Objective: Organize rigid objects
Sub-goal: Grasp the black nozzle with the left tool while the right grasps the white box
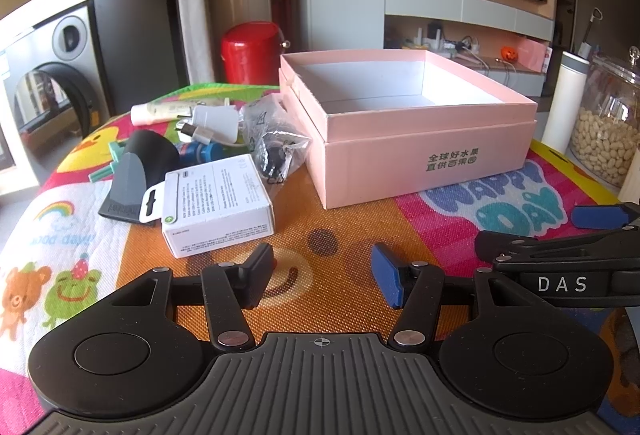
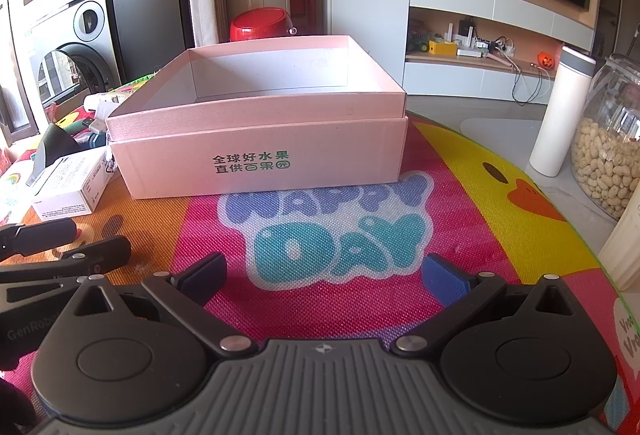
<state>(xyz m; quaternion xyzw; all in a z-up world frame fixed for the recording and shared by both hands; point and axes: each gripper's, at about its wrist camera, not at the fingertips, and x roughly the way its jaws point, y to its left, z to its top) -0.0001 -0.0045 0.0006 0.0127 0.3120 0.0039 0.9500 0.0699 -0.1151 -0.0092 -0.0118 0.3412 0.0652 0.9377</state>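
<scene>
Both tools hover empty over the table, clutter left, pink box centre.

From my left tool's camera I see, going left to right, a pale tube (image 1: 160, 112), a white charger with cable (image 1: 214, 121), a dark grey wedge-shaped gadget (image 1: 128, 183), a white printed carton (image 1: 218, 205) lying flat, and a clear bag holding something black (image 1: 276, 147), all crowded together just beside the pink box (image 1: 420, 159). That box sits open and white inside, green characters on its front. My left tool (image 1: 322, 275) stands partly open, gripping nothing; my right tool (image 2: 324, 277) gapes wider over the "HAPPY DAY" mat (image 2: 340, 235), also empty. A peanut jar (image 2: 608, 163) stands far right.
</scene>
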